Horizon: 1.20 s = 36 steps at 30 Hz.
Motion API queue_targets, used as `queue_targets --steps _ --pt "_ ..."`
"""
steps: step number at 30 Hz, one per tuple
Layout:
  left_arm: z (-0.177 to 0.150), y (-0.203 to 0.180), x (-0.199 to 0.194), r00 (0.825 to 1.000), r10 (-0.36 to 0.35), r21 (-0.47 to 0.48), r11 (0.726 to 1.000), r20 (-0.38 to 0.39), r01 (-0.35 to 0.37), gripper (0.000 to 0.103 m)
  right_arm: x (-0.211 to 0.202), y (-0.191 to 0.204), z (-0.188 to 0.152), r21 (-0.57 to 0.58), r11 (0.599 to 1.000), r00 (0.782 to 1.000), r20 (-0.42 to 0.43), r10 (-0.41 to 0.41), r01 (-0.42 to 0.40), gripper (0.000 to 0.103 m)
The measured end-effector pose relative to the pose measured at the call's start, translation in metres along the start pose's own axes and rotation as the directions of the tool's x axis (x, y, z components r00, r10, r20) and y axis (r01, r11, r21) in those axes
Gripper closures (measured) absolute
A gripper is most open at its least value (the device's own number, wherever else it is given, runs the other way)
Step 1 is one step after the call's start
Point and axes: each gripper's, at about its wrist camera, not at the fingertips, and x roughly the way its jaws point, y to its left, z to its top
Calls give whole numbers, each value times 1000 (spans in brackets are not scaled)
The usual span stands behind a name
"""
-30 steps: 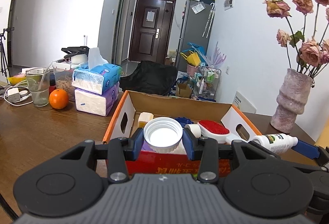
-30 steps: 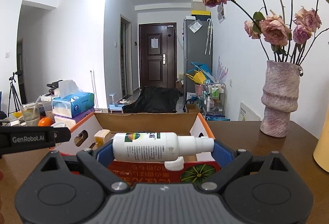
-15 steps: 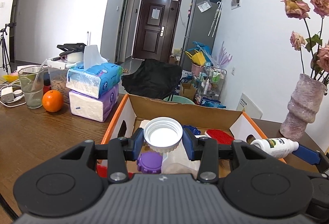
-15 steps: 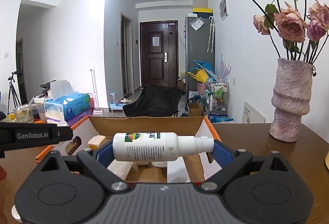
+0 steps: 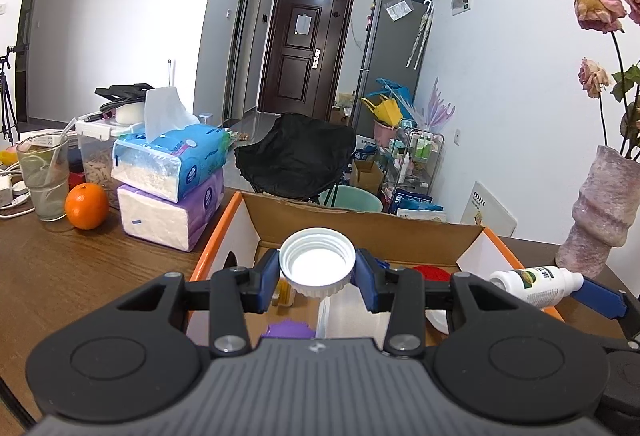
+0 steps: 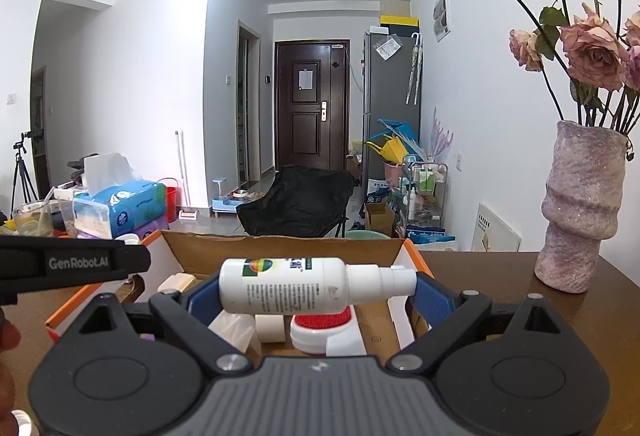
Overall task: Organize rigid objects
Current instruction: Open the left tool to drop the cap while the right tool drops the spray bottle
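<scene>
Both loads hang over the open box (image 5: 362,226) on the worktop (image 5: 80,276): the drop-off step. The right gripper (image 6: 316,294) pinches a bottle (image 6: 288,290) lying crosswise; the left gripper (image 5: 317,266) clamps a cap (image 5: 317,262). Next, probably, lower into free space and let go.

Left tool (image 5: 317,273) clamps white cap (image 5: 317,262) over open cardboard box (image 5: 360,226); orange (image 5: 86,200) far left.

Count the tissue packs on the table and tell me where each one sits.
2. A blue tissue pack with a tissue sticking out lies on top of a purple tissue pack, stacked left of the cardboard box, beside the orange. Others may be hidden behind.
</scene>
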Motion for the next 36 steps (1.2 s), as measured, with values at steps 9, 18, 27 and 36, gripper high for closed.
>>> queue_targets --steps 9,18,27,36 --pt "8 2 23 1000 12 2 1000 -10 -12 61 20 3 6 -13 1000 1000 -13 -5 4 7" --pt "15 6 44 999 34 9 999 -22 -34 61 37 8 11 -32 999 1000 -26 -3 2 7" --pt "16 6 61 996 72 29 997 -59 -71 61 54 11 13 -42 999 998 -67 -18 15 7" --pt "15 9 74 988 120 53 992 -97 -115 61 63 11 16 -52 998 994 -105 -38 33 7"
